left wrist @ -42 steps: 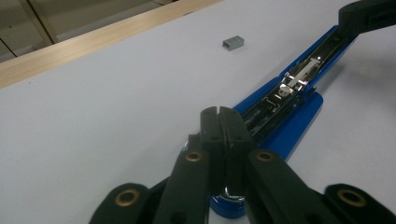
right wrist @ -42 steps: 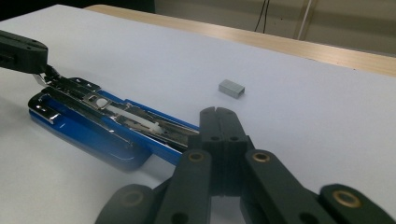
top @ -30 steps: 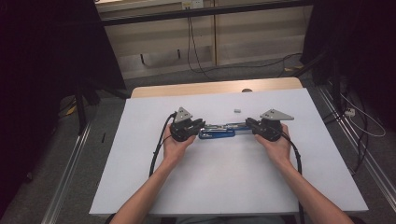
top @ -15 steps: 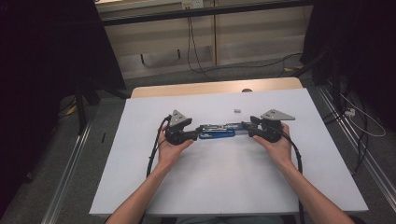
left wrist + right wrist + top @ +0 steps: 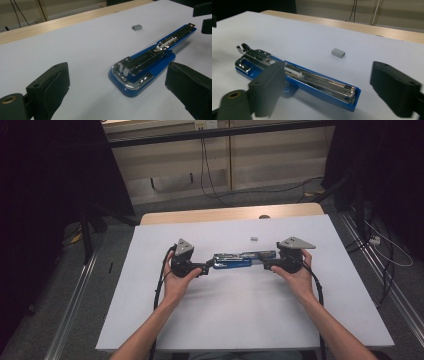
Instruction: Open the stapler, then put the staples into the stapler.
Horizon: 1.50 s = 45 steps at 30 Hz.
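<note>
Blue stapler point(image 5: 237, 260) released, flat on white tabletop point(image 5: 230, 320).
Left gripper point(image 5: 204, 268) at stapler's 9 o'clock end, jaws just opened, nothing clamped; stapler at tabletop centre; staple block point(image 5: 253, 238) at its 1 o'clock; right gripper point(image 5: 266, 265) at 3 o'clock end, likewise just opened, pads clear.

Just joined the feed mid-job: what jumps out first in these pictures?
A blue stapler lies flat and opened out at the middle of the white table, its metal track showing. The left gripper and right gripper flank its two ends, jaws just opened, off it. A small grey block of staples sits just beyond the stapler.
</note>
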Available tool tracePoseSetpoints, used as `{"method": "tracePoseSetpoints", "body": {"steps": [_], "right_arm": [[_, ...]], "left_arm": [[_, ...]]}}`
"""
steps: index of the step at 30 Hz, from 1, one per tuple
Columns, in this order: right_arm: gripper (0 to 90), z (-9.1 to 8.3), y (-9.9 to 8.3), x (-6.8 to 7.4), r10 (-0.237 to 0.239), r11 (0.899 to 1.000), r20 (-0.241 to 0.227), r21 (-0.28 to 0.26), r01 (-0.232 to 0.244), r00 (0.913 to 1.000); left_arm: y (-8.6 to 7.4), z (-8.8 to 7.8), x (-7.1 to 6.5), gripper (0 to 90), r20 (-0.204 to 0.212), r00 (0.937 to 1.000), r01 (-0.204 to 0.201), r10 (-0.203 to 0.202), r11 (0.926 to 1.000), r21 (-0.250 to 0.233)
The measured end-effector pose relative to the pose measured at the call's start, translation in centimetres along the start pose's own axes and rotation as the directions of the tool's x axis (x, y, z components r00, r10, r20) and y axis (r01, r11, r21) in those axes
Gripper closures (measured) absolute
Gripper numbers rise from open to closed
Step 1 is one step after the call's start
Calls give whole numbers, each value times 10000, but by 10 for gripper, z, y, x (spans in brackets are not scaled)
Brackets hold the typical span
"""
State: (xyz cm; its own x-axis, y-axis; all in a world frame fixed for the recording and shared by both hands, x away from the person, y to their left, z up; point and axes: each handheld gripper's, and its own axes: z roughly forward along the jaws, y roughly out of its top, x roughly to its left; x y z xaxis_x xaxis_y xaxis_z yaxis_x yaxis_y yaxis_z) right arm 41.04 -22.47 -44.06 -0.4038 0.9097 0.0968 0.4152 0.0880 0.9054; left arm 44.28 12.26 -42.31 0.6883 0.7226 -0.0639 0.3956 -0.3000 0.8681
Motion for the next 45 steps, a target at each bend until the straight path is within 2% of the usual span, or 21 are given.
{"method": "tracePoseSetpoints", "body": {"steps": [4, 5, 7, 11, 12, 14, 19, 26, 29, 33, 35, 39, 41, 43, 45], "right_arm": [[75, -1, 0, -1, 160, 9999, -7, 43, -160, 9999], [69, -2, 0, -1, 190, 9998, -35, 77, -190, 9998], [69, -2, 1, -1, 139, 9998, -61, 107, -139, 9999], [52, -4, 6, -1, 139, 9998, -279, 126, -136, 9995], [50, -5, 7, -1, 38, 9999, -216, 94, -36, 9998], [50, -6, 8, -1, -57, 10000, -210, 51, 58, 9998], [43, -4, 6, -1, 29, 9996, -407, 273, -18, 9992], [36, -1, 11, 0, -168, 9995, -566, 239, 182, 9983], [49, 3, 12, 0, -96, 9993, -756, 349, 123, 9971], [71, 7, 18, -1, -250, 9987, -886, 426, 288, 9958], [80, 8, 22, -2, -390, 9979, -845, 491, 433, 9957], [80, 11, 29, -5, -279, 9957, -1014, 848, 366, 9945], [78, 12, 30, -6, -151, 9956, -1213, 897, 261, 9925], [78, 14, 32, -5, -251, 9943, -1239, 995, 376, 9920], [76, 16, 34, -6, -165, 9941, -1384, 1036, 310, 9902]], "left_arm": [[-4, -8, -1, 56, 6, 9996, -277, 277, 9996, -55], [-5, -9, -1, 55, 54, 9997, -221, 222, 9997, -55], [-6, -14, -3, 53, 197, 9997, -116, 120, 9997, -201], [-7, -25, -8, 60, 202, 9987, -463, 474, 9976, -519], [-7, -28, -10, 66, 315, 9983, -477, 496, 9971, -589], [-9, -34, -13, 66, 258, 9982, -534, 549, 9969, -576], [-16, -43, -14, 65, 220, 9988, -436, 448, 9977, -522], [-24, -54, -11, 65, 117, 9991, -406, 411, 9983, -419], [-29, -58, -11, 66, 114, 9988, -476, 481, 9983, -346], [-35, -65, -10, 65, 80, 9991, -421, 424, 9985, -353], [-37, -69, -10, 66, 71, 9992, -401, 404, 9983, -413], [-41, -79, -12, 65, -16, 9990, -448, 448, 9978, -484], [-43, -83, -13, 70, -143, 9992, -377, 369, 9973, -628], [-44, -85, -13, 70, -194, 9993, -319, 306, 9969, -715], [-44, -86, -15, 70, -191, 9991, -398, 384, 9962, -780]]}}
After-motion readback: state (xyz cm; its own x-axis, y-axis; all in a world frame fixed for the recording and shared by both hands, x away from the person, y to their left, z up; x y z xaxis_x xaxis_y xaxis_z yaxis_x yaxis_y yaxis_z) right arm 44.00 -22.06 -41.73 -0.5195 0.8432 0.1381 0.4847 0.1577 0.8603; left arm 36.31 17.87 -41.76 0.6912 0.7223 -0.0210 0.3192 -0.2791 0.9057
